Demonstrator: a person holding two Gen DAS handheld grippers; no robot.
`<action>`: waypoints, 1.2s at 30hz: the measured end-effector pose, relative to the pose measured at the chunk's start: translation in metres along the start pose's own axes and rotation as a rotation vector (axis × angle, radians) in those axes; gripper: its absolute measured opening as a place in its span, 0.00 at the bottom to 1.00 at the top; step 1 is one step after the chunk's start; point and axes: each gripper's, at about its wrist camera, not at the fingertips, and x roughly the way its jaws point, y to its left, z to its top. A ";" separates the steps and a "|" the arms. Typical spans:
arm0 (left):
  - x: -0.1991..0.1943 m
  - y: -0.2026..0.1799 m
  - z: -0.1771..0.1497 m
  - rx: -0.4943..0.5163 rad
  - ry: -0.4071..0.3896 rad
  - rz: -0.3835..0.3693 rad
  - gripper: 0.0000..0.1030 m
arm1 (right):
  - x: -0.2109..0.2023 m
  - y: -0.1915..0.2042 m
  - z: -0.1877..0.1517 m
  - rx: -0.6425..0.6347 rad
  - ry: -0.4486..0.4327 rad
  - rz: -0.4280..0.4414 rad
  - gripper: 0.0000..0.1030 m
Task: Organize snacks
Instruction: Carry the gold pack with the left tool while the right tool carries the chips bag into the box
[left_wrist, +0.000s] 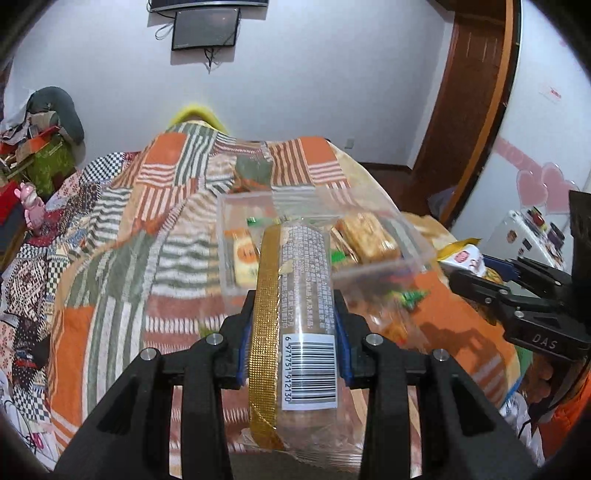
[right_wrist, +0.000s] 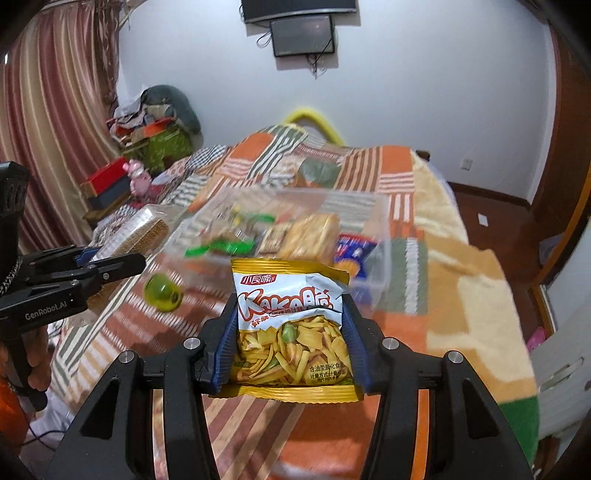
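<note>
Two pairs of tongs are hovering over a bed (right_wrist: 461, 295) covered in a soft orange, green and white patchwork blanket. The left tongs (left_wrist: 293, 325) are gripping a long clear wrapper of biscuits (left_wrist: 303, 314) with a gold glitter stripe, its long axis pointing straight ahead at a clear plastic box (left_wrist: 413, 254). The box is sitting just beyond its tip, already holding wrapped snacks. The right tongs (right_wrist: 290, 347) are clamping a crinkly yellow and white bag of chips (right_wrist: 291, 328), upright, with the same box (right_wrist: 380, 284) lying just ahead. Both pairs appear about equally near. A glossy green ball (right_wrist: 163, 293) is lying beside the box.
</note>
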 end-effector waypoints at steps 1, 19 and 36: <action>0.002 0.002 0.004 -0.002 -0.004 0.005 0.35 | 0.002 -0.003 0.004 0.006 -0.007 -0.007 0.46; 0.092 0.030 0.062 -0.026 0.032 0.076 0.35 | 0.076 -0.039 0.059 0.030 0.018 -0.113 0.46; 0.114 0.034 0.063 -0.011 0.047 0.090 0.38 | 0.104 -0.046 0.068 0.011 0.105 -0.110 0.48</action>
